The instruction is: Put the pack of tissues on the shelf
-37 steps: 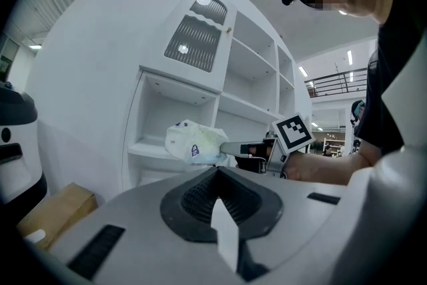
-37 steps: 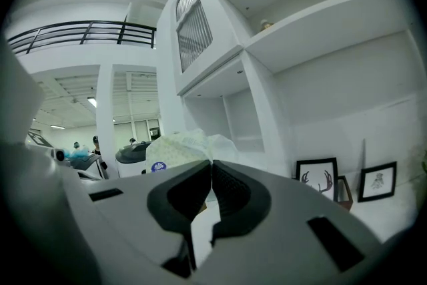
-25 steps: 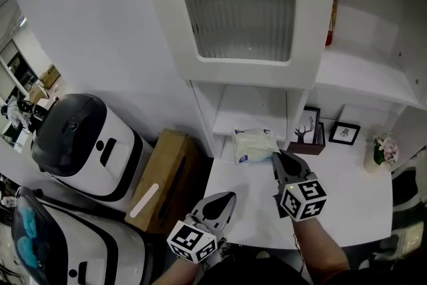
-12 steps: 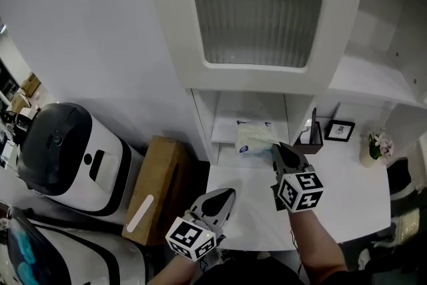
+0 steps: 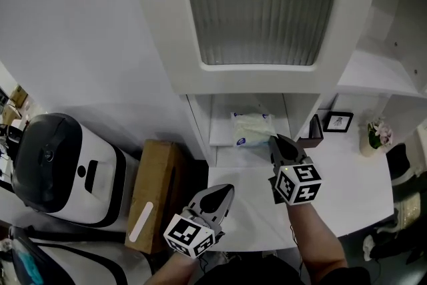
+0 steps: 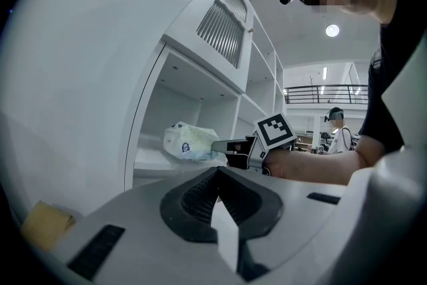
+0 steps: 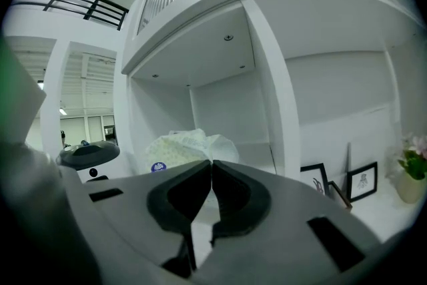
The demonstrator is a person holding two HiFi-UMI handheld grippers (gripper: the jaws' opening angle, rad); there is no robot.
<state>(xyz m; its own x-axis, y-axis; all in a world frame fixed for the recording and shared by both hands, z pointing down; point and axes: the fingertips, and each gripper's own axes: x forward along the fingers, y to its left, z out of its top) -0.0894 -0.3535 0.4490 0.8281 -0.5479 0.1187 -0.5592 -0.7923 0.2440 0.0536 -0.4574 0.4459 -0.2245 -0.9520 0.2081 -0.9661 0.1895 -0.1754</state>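
Observation:
The pack of tissues (image 5: pixel 252 128), pale green-white plastic with a blue round logo, is inside the low open compartment of the white shelf unit (image 5: pixel 223 138). My right gripper (image 5: pixel 272 139) is shut on the pack's near edge, with the pack bulging just past the closed jaws (image 7: pixel 179 145). From the left gripper view the pack (image 6: pixel 189 142) lies at the level of the shelf board; whether it rests on the board I cannot tell. My left gripper (image 5: pixel 227 189) is shut with nothing in it, low over the white table's front left corner, away from the shelf.
A cabinet door with ribbed glass (image 5: pixel 260 3) overhangs the compartment. Two picture frames (image 5: pixel 338 121) and a small flower pot (image 5: pixel 375 137) stand at the table's back right. A cardboard box (image 5: pixel 157 190) and a black-topped white machine (image 5: pixel 60 157) sit left of the table (image 5: pixel 333 190).
My right gripper has carried the tissue pack forward from in front of the shelf unit into its low compartment. The left gripper has barely moved.

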